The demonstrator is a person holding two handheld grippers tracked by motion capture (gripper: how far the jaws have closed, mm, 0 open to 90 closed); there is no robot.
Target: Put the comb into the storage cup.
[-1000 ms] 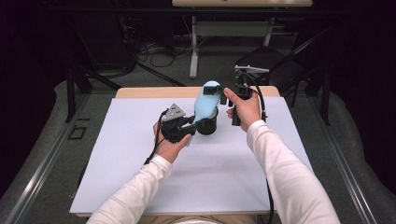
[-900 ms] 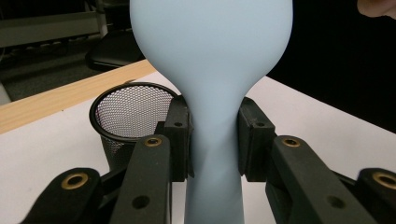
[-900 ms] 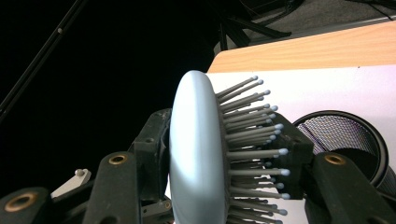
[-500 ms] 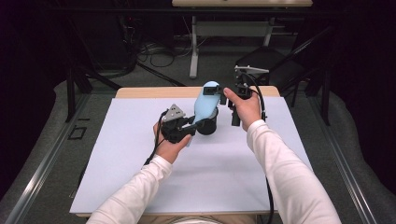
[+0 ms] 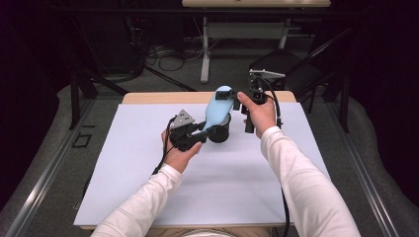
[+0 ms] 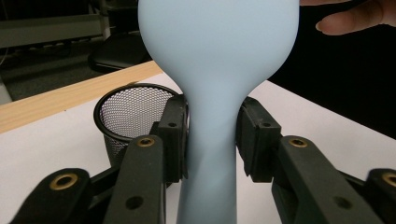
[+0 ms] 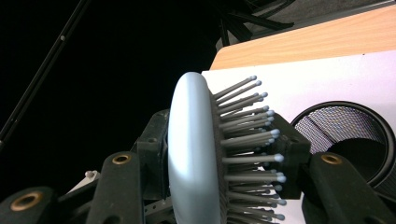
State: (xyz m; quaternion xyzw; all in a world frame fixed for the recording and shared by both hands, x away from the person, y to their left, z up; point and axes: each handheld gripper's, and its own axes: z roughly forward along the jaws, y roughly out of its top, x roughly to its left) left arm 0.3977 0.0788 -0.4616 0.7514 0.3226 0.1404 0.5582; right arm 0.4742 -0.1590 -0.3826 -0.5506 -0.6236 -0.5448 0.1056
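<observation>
High view shows the brush slanting over the cup near the table's far edge. The left tool holds its handle, jaws just easing slightly; the right tool clamps its head. The cup lies just below the handle end.

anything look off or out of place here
Nothing is spilled or damaged. One oddity: both tools grip the same pale blue plastic hairbrush, held tilted in the air above the black mesh cup. The left tool pinches its handle, and the right tool clamps its bristled head.
</observation>
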